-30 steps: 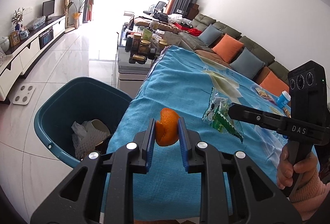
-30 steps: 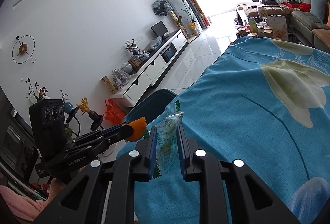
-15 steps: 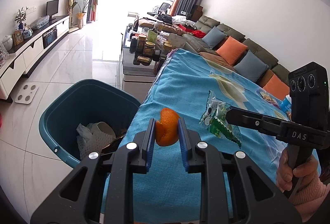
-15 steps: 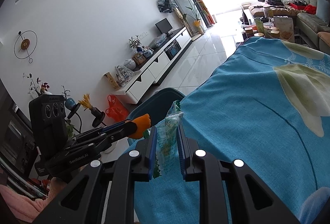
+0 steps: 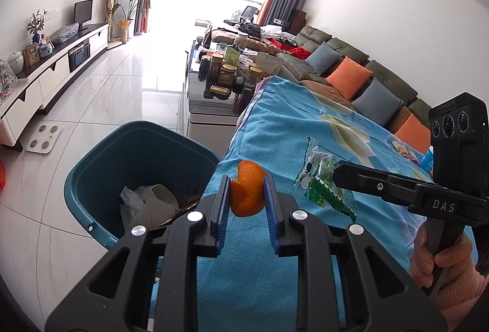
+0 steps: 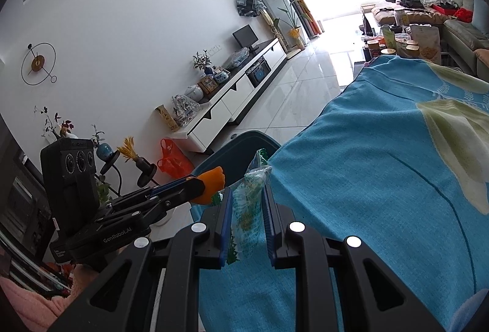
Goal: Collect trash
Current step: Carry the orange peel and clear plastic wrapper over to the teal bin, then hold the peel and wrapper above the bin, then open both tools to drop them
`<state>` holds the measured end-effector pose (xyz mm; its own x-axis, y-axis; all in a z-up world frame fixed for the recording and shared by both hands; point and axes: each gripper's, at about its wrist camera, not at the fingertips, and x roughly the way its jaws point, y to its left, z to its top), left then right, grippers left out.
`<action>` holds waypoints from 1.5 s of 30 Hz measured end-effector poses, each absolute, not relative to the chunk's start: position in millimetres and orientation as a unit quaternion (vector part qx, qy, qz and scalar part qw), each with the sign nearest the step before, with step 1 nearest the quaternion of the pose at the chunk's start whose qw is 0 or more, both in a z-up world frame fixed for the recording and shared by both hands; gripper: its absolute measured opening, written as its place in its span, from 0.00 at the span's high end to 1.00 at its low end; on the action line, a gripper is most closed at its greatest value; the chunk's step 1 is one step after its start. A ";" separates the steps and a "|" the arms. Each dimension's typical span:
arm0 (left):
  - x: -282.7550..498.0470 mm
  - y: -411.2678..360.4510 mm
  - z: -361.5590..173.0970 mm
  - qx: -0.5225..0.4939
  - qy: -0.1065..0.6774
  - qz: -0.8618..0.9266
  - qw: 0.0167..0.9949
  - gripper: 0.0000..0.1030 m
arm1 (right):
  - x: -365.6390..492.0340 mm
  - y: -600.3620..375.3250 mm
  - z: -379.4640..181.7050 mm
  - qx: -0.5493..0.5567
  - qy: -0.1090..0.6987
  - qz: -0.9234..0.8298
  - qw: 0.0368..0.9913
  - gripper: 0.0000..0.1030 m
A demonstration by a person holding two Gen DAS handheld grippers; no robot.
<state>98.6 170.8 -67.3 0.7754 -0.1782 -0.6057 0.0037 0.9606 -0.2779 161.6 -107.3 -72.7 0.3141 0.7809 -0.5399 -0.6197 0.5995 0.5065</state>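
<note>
Left of the left gripper [image 5: 246,194], the teal bin [image 5: 101,167] stood on the floor, crumpled paper [image 5: 143,203] inside, nothing barring the way. The jaws, narrowly parted, clamped an orange peel [image 5: 247,191] between the pads, its long axis upright, poking above the tips. Beneath lay the blue cloth [image 5: 293,130]. To the right, the right gripper [image 6: 246,203] pinched a green snack wrapper [image 6: 250,194], standing upright between its nearly closed jaws.

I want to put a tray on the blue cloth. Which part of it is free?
The blue cloth is bare across its middle, from the bin-side edge to the pale leaf print. The sofa-side edge is crowded with a small wrapper and a blue-capped bottle.
</note>
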 end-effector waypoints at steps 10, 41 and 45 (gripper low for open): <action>100.9 177.0 -67.8 -0.130 0.330 -0.037 0.934 0.78 | 162.0 -96.5 -67.7 0.096 0.389 0.441 0.803 0.83; 106.7 193.6 -63.1 -0.123 0.323 -0.007 0.938 0.78 | 174.3 -63.1 -65.0 0.076 0.395 0.451 0.797 0.83; 107.2 194.8 -62.7 -0.121 0.323 -0.003 0.939 0.78 | 175.7 -58.5 -64.9 0.073 0.396 0.451 0.796 0.83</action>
<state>107.2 194.8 -62.7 0.7919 -0.0834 -0.6049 -0.0733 0.9705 -0.2298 175.7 -58.5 -64.9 0.2792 0.7769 -0.5643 -0.6614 0.5817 0.4735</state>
